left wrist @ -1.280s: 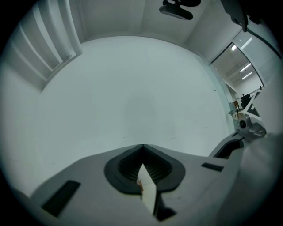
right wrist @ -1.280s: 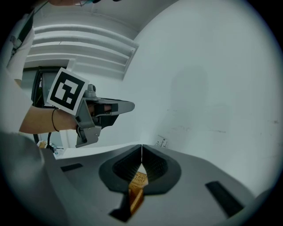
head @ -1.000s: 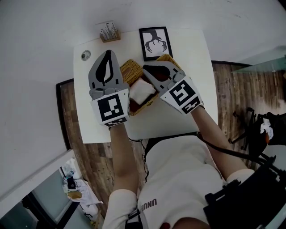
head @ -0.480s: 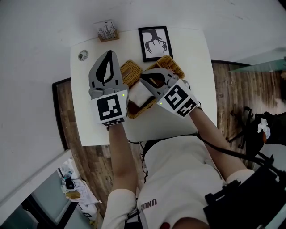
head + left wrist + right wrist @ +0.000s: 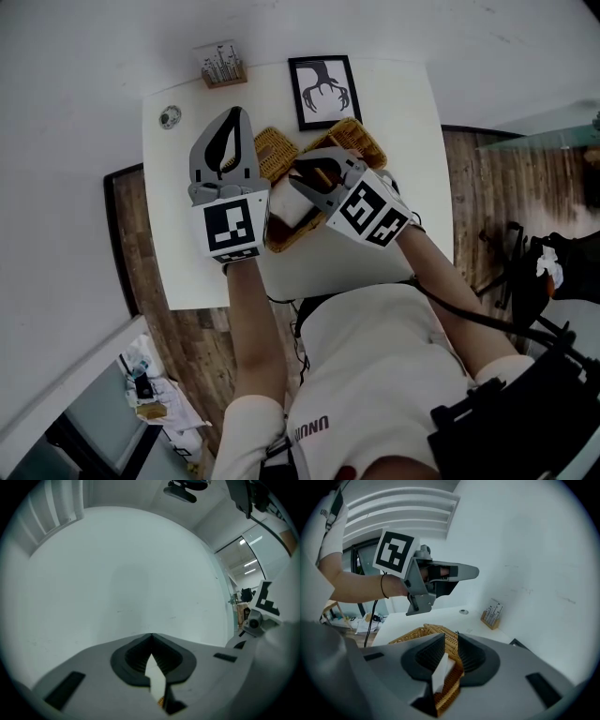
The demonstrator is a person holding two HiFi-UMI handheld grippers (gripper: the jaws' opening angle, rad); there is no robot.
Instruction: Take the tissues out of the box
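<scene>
White table [image 5: 394,112], upper frame: right gripper [image 5: 305,176] had shifted left over the wicker basket [image 5: 361,136], its jaws opening around the tissue pack [image 5: 286,204], which lay inside; extraction apparently unfinished. Left gripper [image 5: 234,114] hovered closed.

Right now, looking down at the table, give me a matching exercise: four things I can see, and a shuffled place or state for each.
Things:
1. framed picture
2. wooden holder
3. wicker basket
4. left gripper

Places or states:
A. middle of the table, tissue inside
B. jaws together, facing the wall
C. far edge, left part
D. far edge, just behind the basket

Pairs: 1-D, 2-C, 3-A, 4-B
</scene>
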